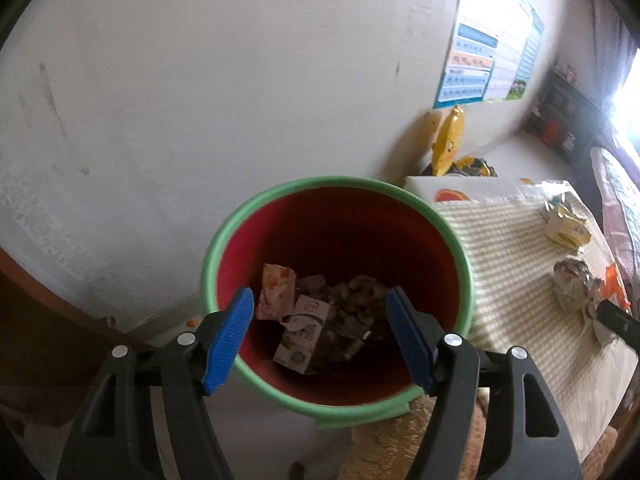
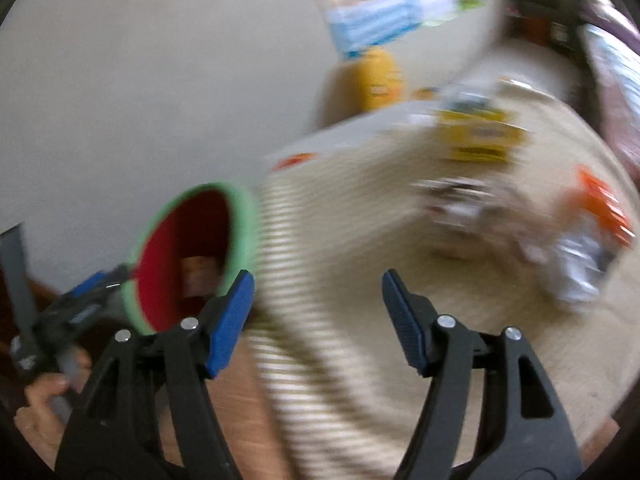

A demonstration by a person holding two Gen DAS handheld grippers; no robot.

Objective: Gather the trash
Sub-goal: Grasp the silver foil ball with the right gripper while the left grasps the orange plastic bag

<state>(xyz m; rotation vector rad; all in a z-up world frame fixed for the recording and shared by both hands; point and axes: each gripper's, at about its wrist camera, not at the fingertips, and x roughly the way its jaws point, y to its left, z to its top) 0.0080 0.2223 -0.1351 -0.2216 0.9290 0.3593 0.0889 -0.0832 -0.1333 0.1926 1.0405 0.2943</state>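
Observation:
A red bin with a green rim (image 1: 208,264) stands beside the table, and several crumpled wrappers and small cartons (image 1: 304,320) lie inside it. My left gripper (image 1: 320,336) hangs open right over the bin's mouth with nothing between its blue pads. On the striped tablecloth (image 1: 512,264) lie a yellow crumpled carton (image 1: 566,226) and a crumpled silvery wrapper (image 1: 572,284). The right wrist view is blurred: my right gripper (image 2: 318,316) is open and empty above the cloth (image 2: 360,240), with the yellow carton (image 2: 478,136) and the silvery wrapper (image 2: 576,268) ahead of it and the bin (image 2: 240,216) at its left.
A white wall is behind the bin, with a poster (image 1: 492,56) on it. A yellow toy (image 1: 448,140) stands at the table's far end. An orange packet (image 2: 604,208) lies at the cloth's right edge. A hand (image 2: 44,404) holds the left gripper at lower left in the right wrist view.

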